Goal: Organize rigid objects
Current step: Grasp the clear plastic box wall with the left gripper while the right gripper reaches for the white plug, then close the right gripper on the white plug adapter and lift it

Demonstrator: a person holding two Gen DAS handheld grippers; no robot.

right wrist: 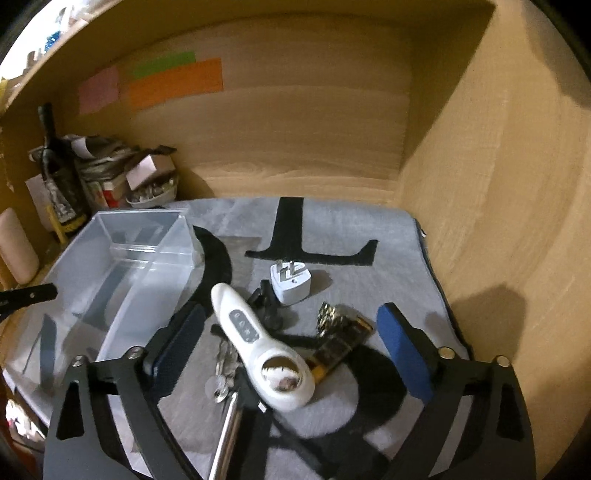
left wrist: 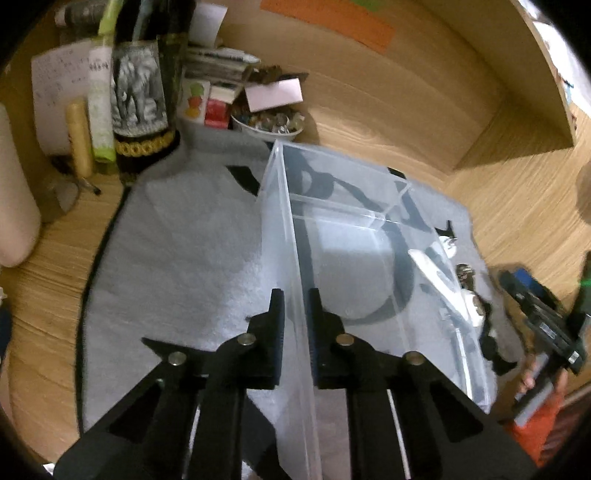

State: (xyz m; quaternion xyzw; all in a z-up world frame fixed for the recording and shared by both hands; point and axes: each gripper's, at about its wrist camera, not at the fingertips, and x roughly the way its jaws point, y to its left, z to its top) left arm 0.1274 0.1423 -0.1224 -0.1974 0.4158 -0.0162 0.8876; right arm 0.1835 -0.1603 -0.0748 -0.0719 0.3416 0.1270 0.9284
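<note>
The left tongs [left wrist: 295,306] were closed on the near wall of the clear box [left wrist: 354,236], a stiff, light, slippery bin best held by its rim. The right tongs [right wrist: 291,343] hung wide open over the white handheld device [right wrist: 258,339] lying just right of the box, smooth and rigid, likely best gripped across its narrow neck; beyond it sat the small white plug [right wrist: 291,284]. No writing could be read.

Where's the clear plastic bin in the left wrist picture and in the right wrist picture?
Left wrist: clear plastic bin centre-right, its near wall between the left tool fingers.
Right wrist: bin at left-centre, beside the open right tool.
Shared landmark: orange sticky note on the back wall.
</note>
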